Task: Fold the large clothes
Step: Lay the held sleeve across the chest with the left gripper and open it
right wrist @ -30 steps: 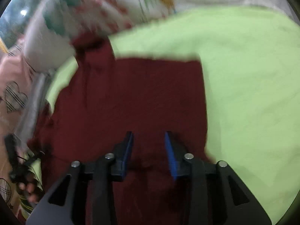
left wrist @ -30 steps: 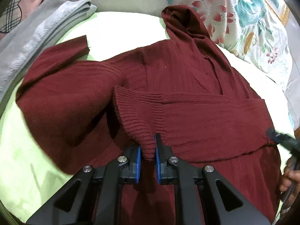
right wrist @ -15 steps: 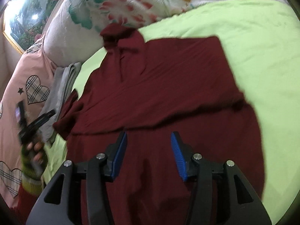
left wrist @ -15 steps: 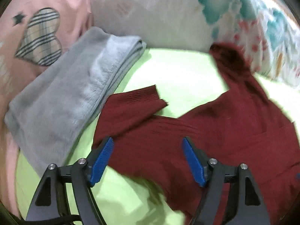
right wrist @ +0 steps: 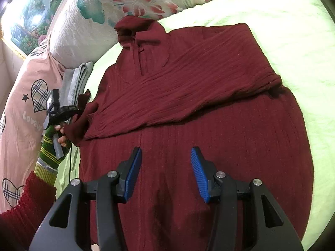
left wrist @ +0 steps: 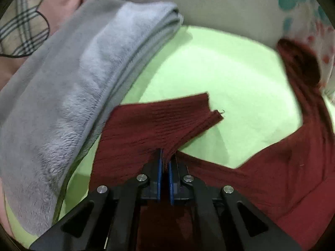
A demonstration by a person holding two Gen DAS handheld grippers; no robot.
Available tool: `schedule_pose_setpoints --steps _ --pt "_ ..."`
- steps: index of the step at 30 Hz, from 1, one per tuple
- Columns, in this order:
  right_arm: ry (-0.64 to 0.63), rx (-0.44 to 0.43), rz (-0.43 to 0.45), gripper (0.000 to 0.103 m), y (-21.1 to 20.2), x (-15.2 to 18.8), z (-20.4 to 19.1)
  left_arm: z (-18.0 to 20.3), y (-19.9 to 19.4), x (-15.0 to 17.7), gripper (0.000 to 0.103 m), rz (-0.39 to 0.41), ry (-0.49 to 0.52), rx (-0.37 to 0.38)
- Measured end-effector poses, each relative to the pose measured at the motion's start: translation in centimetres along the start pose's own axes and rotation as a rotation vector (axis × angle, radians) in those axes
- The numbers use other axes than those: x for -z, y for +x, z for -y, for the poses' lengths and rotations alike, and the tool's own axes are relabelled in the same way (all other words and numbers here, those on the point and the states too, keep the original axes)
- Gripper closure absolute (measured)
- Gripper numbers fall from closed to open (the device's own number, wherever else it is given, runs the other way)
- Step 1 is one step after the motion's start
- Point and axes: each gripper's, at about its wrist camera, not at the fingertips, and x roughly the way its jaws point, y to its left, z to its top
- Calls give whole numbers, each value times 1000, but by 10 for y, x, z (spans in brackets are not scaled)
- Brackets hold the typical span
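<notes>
- Our left gripper has its jaws pressed together on a pinch of the ribbed sleeve cuff of the dark red knitted sweater; only a thin fold of knit sits between the blue pads, so we judge it could slide out under a sharp pull.
- Our right gripper hangs over the sweater's lower body with its jaws spread and nothing between them; with no hold there, the body may drag along when the sleeve is carried across.
- From the left jaws, the cuff fans out toward twelve o'clock, and a loose thread at its corner at about one o'clock could snag.
- The folded grey fleece blanket lies just beside the sleeve at ten o'clock; a wide swing could catch and rumple it.
- The sweater lies flat on the lime-green bed sheet, its other sleeve already across the chest, collar at eleven o'clock against the flowered white pillow.
- A careless drop of this sleeve could bunch that first fold.
- The sheet may wrinkle too.
</notes>
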Motion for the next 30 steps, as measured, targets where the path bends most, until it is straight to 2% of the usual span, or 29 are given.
schedule_pose_setpoints --steps 2,8,12,16,19,21,27,30 --pt "1 -6 11 53 -3 1 1 2 -19 6 100 39 -9 28" --pt "28 -17 47 53 -13 3 6 37 -91 34 100 121 -7 198" --pt "37 -26 82 53 -27 7 8 87 -136 58 100 153 12 362" --pt "67 -22 104 53 -37 11 16 151 -162 83 100 188 69 475" --pt "89 -7 118 53 -43 13 25 206 -166 107 100 181 148 515" --pt "107 1 127 53 -47 13 33 240 -155 119 100 157 191 524" --pt "151 16 146 53 -55 13 50 294 -110 146 99 53 268 506" --pt "161 19 146 53 -54 10 53 305 -92 151 96 1 293 497"
